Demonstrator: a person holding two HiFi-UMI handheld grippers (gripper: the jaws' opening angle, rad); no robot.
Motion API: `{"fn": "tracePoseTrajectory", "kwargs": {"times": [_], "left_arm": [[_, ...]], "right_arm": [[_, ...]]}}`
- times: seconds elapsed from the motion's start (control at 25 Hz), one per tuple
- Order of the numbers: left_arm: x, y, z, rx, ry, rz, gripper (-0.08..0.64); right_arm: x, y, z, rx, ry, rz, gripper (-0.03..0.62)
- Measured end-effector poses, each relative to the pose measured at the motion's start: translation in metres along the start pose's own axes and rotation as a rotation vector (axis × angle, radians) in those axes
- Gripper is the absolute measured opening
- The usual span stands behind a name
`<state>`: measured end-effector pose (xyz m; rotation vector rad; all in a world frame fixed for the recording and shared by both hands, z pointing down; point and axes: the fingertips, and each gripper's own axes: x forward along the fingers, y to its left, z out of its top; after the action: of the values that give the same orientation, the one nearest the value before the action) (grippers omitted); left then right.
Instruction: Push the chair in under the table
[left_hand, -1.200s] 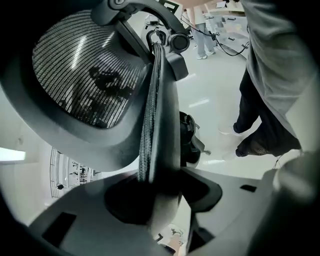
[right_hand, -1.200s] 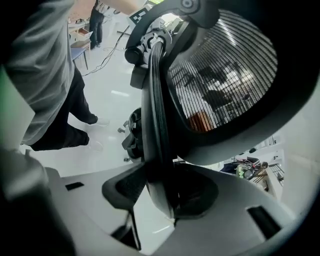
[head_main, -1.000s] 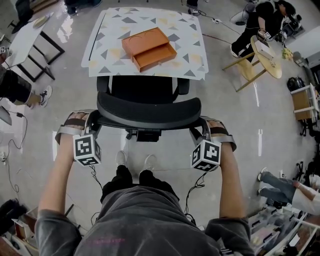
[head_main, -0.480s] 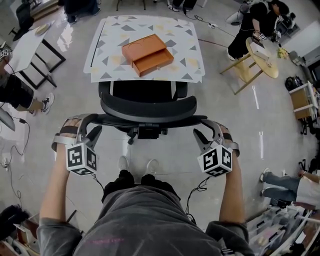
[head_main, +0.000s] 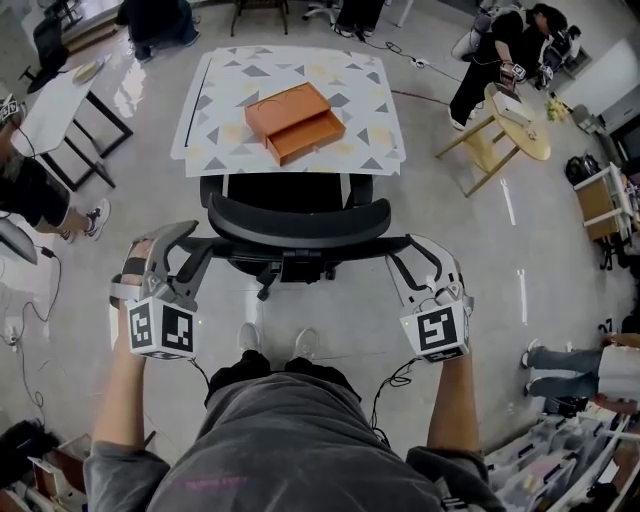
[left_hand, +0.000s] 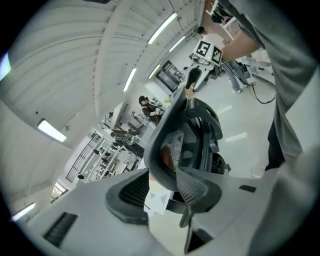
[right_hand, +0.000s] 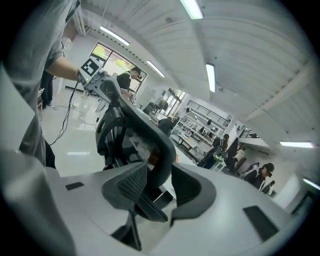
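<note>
The black mesh office chair stands in front of me with its seat partly under the patterned white table. My left gripper is at the left end of the backrest's top. The backrest rim runs between its jaws, which are closing, and a gap shows beside one pad. My right gripper is at the right end. There the rim also lies between the jaws, close to both pads, and I see no firm pinch.
An orange box lies on the table. A round wooden side table and people stand at the right, a white table at the left. Cables trail on the floor by my feet.
Both grippers have risen along the ends of the backrest and rolled. The chair sits a little farther in towards the table.
</note>
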<state>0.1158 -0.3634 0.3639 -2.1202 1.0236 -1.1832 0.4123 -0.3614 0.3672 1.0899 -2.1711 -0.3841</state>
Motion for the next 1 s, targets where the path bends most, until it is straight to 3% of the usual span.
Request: {"fn": "tracePoseTrajectory", "kwargs": {"times": [0.68,1.0], "left_arm": [[-0.03,0.054,0.033,-0.283,-0.285,0.176,0.134],[-0.035,0.062,0.034,-0.348,-0.37,0.184,0.109]], "right_arm": [[-0.023,-0.018,0.074,0.313,-0.296,-0.163,0.152],[-0.025,-0.013,0.098,0.367,-0.353,-0.208,0.118]]}}
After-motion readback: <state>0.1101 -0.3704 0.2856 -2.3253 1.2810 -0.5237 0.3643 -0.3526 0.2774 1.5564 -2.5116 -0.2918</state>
